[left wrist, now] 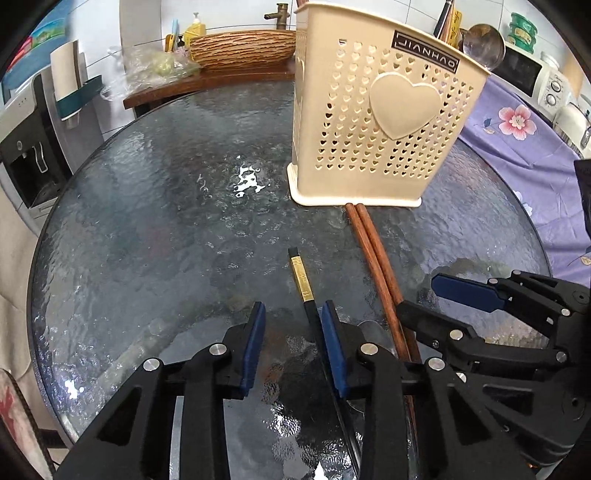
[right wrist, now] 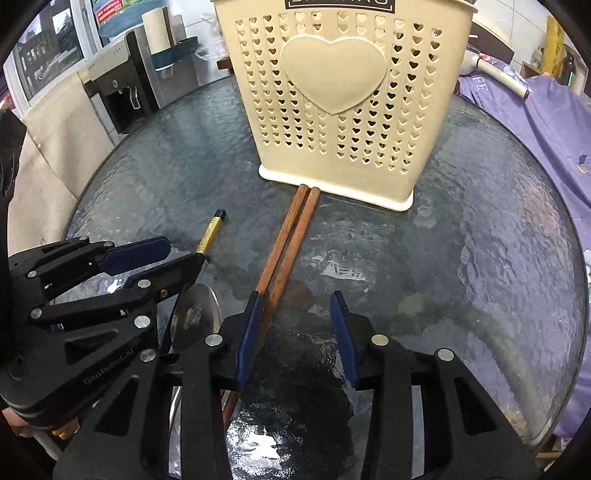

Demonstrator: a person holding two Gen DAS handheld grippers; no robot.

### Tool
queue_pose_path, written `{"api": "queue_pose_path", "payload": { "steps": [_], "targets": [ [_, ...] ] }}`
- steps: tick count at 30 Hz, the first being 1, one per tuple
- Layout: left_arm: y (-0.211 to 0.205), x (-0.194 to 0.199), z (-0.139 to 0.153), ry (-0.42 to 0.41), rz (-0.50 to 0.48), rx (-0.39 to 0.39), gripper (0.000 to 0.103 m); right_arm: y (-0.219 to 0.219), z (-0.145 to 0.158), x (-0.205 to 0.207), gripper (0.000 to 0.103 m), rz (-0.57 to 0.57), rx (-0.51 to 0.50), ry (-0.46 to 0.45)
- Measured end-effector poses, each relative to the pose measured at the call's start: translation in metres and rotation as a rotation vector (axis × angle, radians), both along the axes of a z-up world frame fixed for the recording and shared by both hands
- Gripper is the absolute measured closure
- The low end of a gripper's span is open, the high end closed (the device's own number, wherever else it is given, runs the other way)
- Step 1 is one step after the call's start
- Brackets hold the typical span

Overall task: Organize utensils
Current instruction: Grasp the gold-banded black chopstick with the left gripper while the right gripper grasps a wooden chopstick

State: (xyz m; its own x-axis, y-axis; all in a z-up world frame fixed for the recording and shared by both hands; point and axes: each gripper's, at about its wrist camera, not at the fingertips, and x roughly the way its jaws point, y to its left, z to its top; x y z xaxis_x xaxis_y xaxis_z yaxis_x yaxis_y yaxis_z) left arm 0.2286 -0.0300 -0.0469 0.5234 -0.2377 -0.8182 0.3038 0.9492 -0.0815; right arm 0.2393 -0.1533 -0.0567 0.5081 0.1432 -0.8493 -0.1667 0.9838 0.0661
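With both jaws parted and nothing clamped, the black chopstick lies against one pad of the left hand-held gripper, and the brown chopsticks against one pad of the right hand-held gripper. If either is closed off-centre, its sticks could be rolled across the glass tabletop, or only one of the pair caught.

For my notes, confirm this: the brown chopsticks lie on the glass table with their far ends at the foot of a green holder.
One error: the holder is cream, not green, as the right wrist view shows. The brown chopsticks do lie on the glass table, far ends at its foot.

Home kitchen, microwave, water dispenser, basin tap
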Motion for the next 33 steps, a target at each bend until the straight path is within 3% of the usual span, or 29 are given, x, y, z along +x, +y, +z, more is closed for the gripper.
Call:
{"api": "queue_pose_path", "payload": {
  "steps": [7, 26, 29, 33],
  "targets": [
    [-0.004, 0.005, -0.002, 0.006, 0.001, 0.014, 0.074, 0.002, -0.003, 0.010, 0.066, -0.015, -0.025, 0.013],
    [-0.007, 0.025, -0.002, -0.002, 0.001, 0.065, 0.086, 0.004, -0.002, 0.058, 0.089, -0.094, -0.056, 0.010],
    [-0.007, 0.027, -0.002, -0.003, 0.006, 0.063, 0.093, 0.011, -0.002, 0.068, 0.091, -0.105, -0.060, 0.011],
    [-0.004, 0.027, -0.003, 0.002, 0.031, 0.029, 0.093, 0.006, -0.001, 0.070, 0.094, -0.114, -0.040, 0.010]
  ]
}}
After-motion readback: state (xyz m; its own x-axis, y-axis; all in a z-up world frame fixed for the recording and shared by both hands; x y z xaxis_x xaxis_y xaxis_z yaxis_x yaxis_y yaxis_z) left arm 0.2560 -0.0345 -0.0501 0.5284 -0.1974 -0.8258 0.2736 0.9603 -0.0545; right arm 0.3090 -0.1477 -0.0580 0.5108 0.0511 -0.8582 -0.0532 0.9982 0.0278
